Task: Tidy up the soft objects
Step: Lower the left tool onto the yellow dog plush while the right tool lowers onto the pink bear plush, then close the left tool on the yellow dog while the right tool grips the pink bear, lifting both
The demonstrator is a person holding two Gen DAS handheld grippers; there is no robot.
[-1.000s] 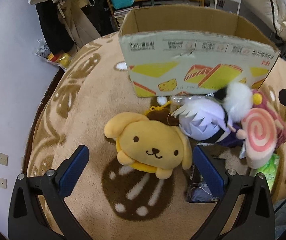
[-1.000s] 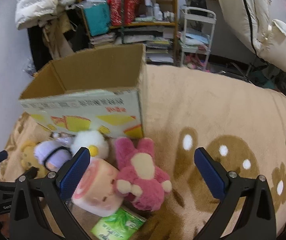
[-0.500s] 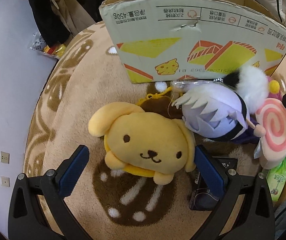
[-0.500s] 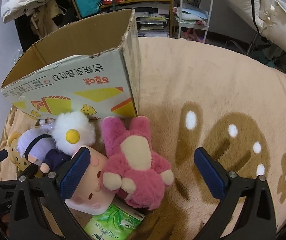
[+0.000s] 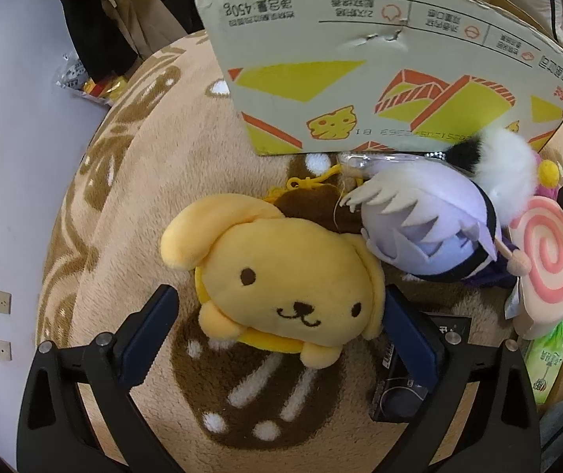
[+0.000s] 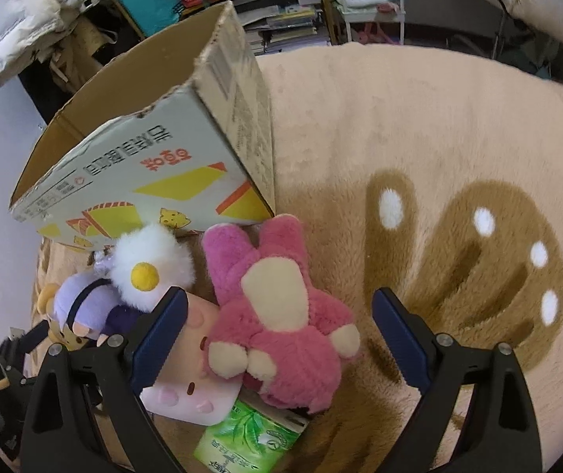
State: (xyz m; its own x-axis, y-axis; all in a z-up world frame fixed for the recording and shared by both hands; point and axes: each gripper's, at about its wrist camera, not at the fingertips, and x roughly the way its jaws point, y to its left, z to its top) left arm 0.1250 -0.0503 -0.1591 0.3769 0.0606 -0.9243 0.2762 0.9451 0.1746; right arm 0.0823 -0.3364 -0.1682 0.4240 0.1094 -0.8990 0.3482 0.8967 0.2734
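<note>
One big brown blanket with a bear pattern covers everything here. Beyond both tools stands the open cardboard box. The left hand-held gripper is spread wide, its blue pads on either side of the yellow dog plush, the right pad touching the plush's ear, the left one apart from it. The right hand-held gripper is equally wide open around the pink bear plush, gripping nothing. Left of that bear lie the pink roll cushion, the purple doll and the white fluffy ball. A green tissue pack peeks from beneath the bear.
</note>
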